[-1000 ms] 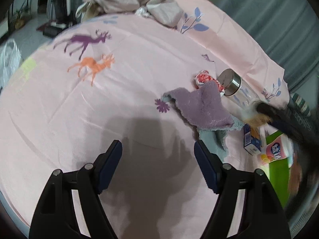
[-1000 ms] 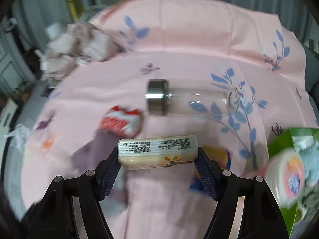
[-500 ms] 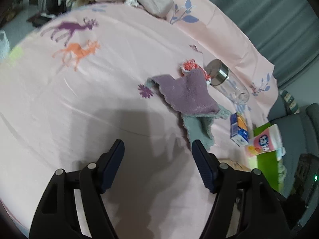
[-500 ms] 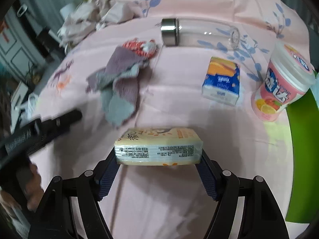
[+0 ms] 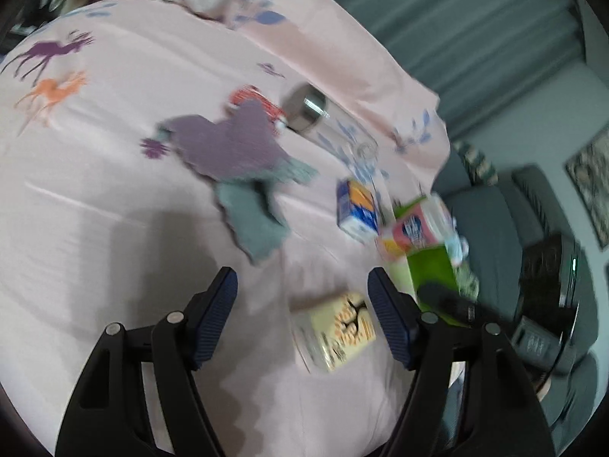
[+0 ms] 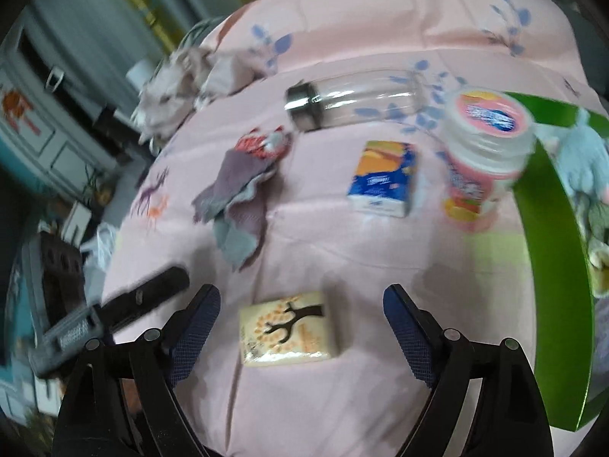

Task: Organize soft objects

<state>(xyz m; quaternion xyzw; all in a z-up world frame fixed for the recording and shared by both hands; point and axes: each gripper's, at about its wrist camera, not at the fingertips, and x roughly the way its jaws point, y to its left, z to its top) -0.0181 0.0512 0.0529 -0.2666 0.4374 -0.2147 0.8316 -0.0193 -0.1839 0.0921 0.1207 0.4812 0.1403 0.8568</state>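
Home, bedroom or living area. Bed covered with pink sheet (image 5: 114, 175) printed with deer and blue leaf motifs; crumpled bedding pile (image 6: 182, 76) at far end. Grey-green curtains (image 5: 475, 38) behind the bed. Grey sofa (image 5: 495, 228) beside the bed, framed picture (image 5: 590, 175) on wall above it. White panelled cabinet (image 6: 42, 141) on the other side, clutter on floor near it. Household stuff on the sheet: tissue packs (image 6: 382, 179), pink tub (image 6: 483, 152), clear bottle (image 6: 354, 99), cloths (image 5: 236, 148), green bin (image 6: 552, 251) holding a plush toy. Domestic, not lab or shop.
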